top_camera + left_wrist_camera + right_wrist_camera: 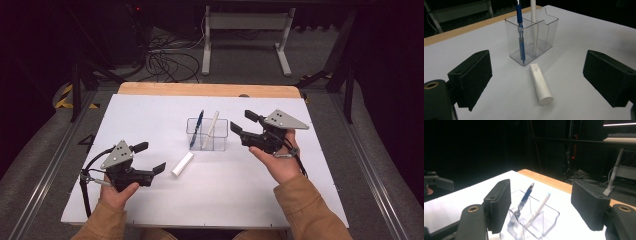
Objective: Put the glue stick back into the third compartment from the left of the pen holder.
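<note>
A clear two-compartment holder (207, 134) stands at the middle of the white table. A blue pen (197, 128) leans in its left compartment and a white pen (210, 129) in its right one. A white cylinder (182, 164) lies flat just in front of the holder. My left gripper (151, 157) rests low at the left, open, its jaws pointing toward the cylinder (541, 86) and the holder (531, 37). My right gripper (243, 122) hovers just right of the holder, open with nothing between its jaws. In the right gripper view, the holder (544, 220) and both pens sit below the jaws.
The white table top (150, 115) has a wooden strip (210, 90) along its far edge. Beyond it are floor cables (165, 62) and a white desk frame (245, 30). Metal rails (50, 155) run along both sides of the table.
</note>
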Demonstrator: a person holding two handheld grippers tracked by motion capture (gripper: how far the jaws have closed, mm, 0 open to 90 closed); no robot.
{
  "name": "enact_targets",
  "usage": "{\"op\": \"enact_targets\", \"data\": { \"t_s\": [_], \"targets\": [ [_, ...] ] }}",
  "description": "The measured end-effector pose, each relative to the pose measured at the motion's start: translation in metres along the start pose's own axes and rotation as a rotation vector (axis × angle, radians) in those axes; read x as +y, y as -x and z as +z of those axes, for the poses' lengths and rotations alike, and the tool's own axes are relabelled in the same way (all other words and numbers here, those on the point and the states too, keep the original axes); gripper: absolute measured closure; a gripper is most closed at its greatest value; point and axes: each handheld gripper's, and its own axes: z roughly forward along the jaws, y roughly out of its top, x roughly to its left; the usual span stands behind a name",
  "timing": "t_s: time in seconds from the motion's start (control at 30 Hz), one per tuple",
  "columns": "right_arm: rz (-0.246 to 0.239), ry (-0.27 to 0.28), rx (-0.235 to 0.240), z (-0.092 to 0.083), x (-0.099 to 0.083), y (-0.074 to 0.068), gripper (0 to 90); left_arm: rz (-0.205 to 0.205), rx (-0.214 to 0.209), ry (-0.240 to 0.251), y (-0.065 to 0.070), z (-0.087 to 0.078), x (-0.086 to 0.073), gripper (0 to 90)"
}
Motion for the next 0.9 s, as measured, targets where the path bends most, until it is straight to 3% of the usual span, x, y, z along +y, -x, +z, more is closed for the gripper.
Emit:
{"op": "enact_targets", "data": {
  "t_s": [0.5,0.8,0.9],
  "targets": [
    [-0.002,-0.026,-0.008,-0.038,-0.018,0.013,32.9,0.012,0.027,-0.038,0.005,0.006,0.006,9.6],
    [-0.031,-0.052,0.005,-0.048,-0.029,0.012,32.9,0.029,0.041,-0.057,0.010,0.009,0.006,9.6],
    [-0.020,-0.044,0.002,-0.051,-0.032,0.012,32.9,0.030,0.048,-0.063,0.012,0.011,0.006,9.4]
  ]
}}
